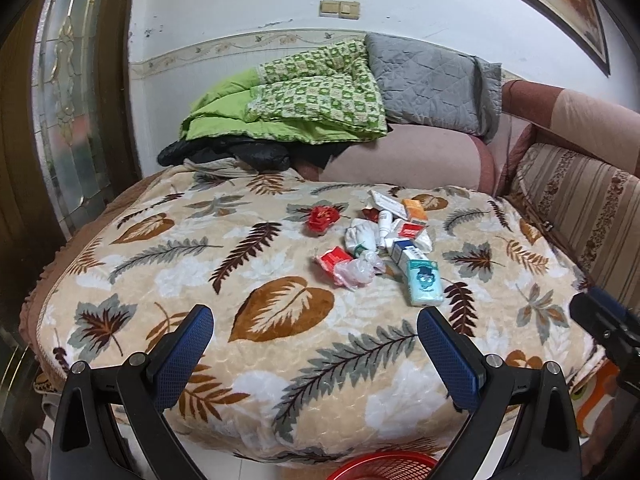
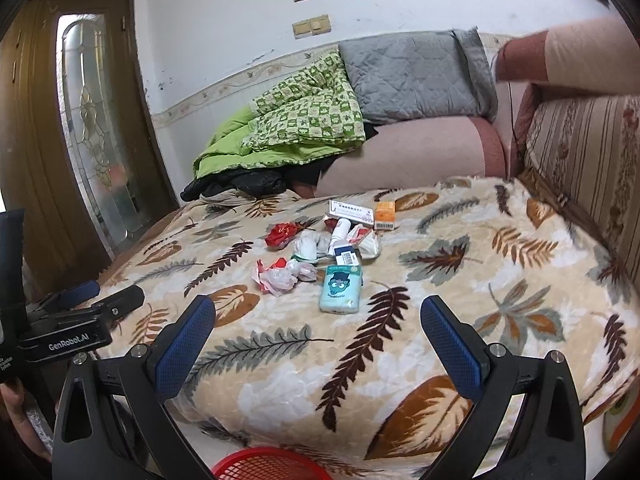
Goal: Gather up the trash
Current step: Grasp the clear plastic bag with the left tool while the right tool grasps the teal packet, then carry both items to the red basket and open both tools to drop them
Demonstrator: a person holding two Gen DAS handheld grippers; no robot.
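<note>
Nearest, at the bottom edge of both views, the rim of a red basket is seen below the front of the bed; what it holds cannot be told. Above it the left gripper and the right gripper are held over the near part of the leaf-patterned blanket, both with jaws spread wide and nothing between them.

Nothing appears to have been gathered yet, so the task is judged to be at its start, with every piece left to pick up.

Farther on, well ahead of both grippers, the trash is heaped near the middle of the bed. The closest piece is a pale blue tissue pack, with a crumpled plastic bag just to its left. Behind these lie white wads, a small white bottle, a red wrapper and an orange box. Beyond, a green quilt and grey cushion are piled against the wall.
</note>
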